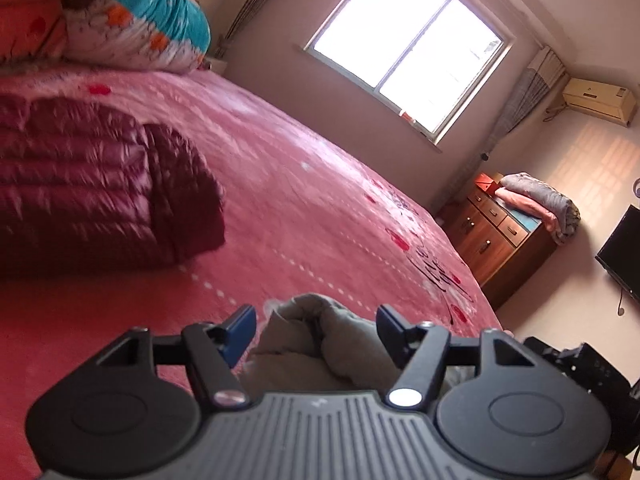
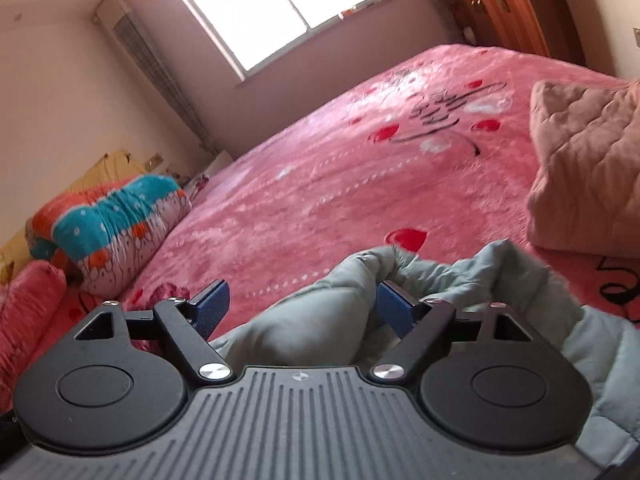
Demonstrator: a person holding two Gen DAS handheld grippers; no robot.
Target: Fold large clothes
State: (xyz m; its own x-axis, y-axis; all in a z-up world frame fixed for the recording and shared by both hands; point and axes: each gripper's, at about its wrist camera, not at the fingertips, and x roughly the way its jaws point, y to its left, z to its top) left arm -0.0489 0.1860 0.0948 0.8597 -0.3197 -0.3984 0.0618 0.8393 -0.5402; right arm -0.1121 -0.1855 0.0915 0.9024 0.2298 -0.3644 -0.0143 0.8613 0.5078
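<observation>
While daylight is pouring through the window (image 1: 408, 46), a pink heart-printed bedspread (image 1: 304, 208) is covering the whole bed. The left gripper (image 1: 316, 330) is hovering with fingers spread wide, a bunched fold of the grey-green padded coat (image 2: 320, 312) lying between them, ungripped. The right gripper (image 2: 302, 306) is likewise gaping over the coat near the bed's edge. A folded maroon down jacket (image 1: 100, 184) is lying well apart; a wooden dresser (image 1: 500, 232) is standing by the wall.
</observation>
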